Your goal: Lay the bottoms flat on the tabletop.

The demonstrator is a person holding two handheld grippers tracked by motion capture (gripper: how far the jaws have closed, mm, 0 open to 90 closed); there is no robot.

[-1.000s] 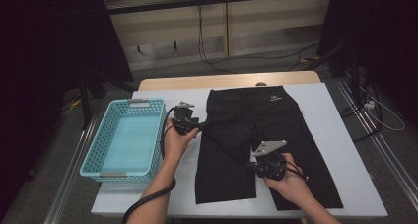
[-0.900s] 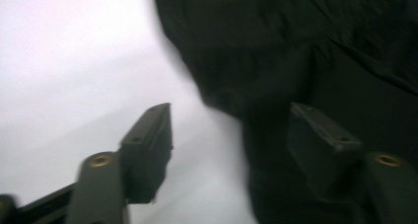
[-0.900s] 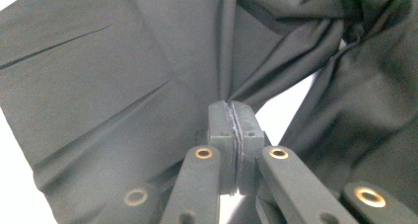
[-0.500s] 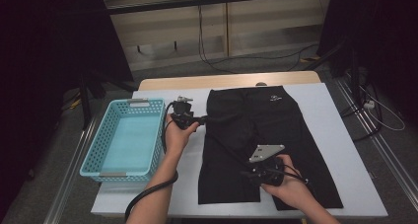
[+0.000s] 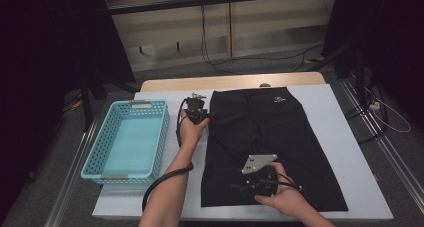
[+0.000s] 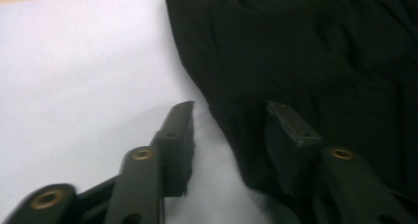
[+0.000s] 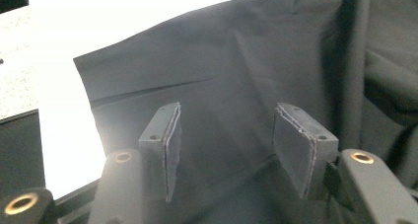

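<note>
Two grippers on black shorts (image 5: 265, 142): left gripper (image 6: 229, 123) closing, straddling the shorts' left edge; right gripper (image 7: 224, 135) opening above the hem, nothing clamped.

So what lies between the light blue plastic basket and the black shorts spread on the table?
In the high view, a strip of white table cover, crossed by the person's left forearm and left gripper, separates the basket from the shorts.

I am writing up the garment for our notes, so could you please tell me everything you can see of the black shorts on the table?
The black shorts lie flat on the white table, waistband at the far end with a small pale logo, both legs pointing toward the person. The fabric looks thin, matte and lightly creased. The left gripper straddles their left side edge, jaws apart; the right gripper hovers open over a leg near the hem.
</note>
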